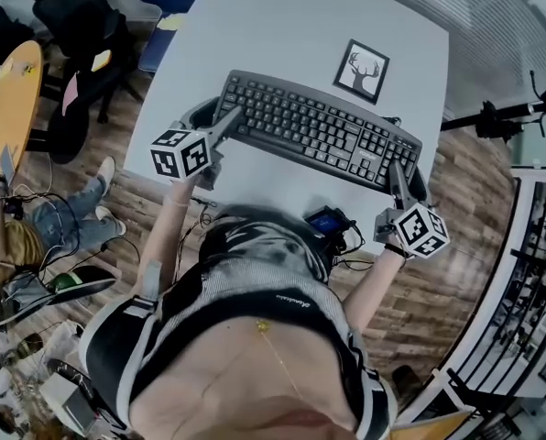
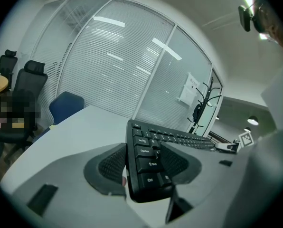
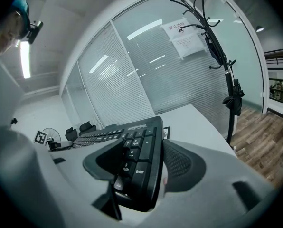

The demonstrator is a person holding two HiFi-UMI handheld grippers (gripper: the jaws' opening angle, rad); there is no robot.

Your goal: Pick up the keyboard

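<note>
Head view: the left gripper is clamped on the keyboard at its 9 o'clock end, the right gripper on its 3 o'clock end, over the table.

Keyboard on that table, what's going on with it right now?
A person stands at a grey table with tongs in each hand. The left tongs are clamped on the left end of the black keyboard, and the right tongs are clamped on its right end. Both ends are gripped, so a two-handed lift is set up. Whether it is clear of the table is hard to tell. A framed deer picture lies just beyond it.
</note>
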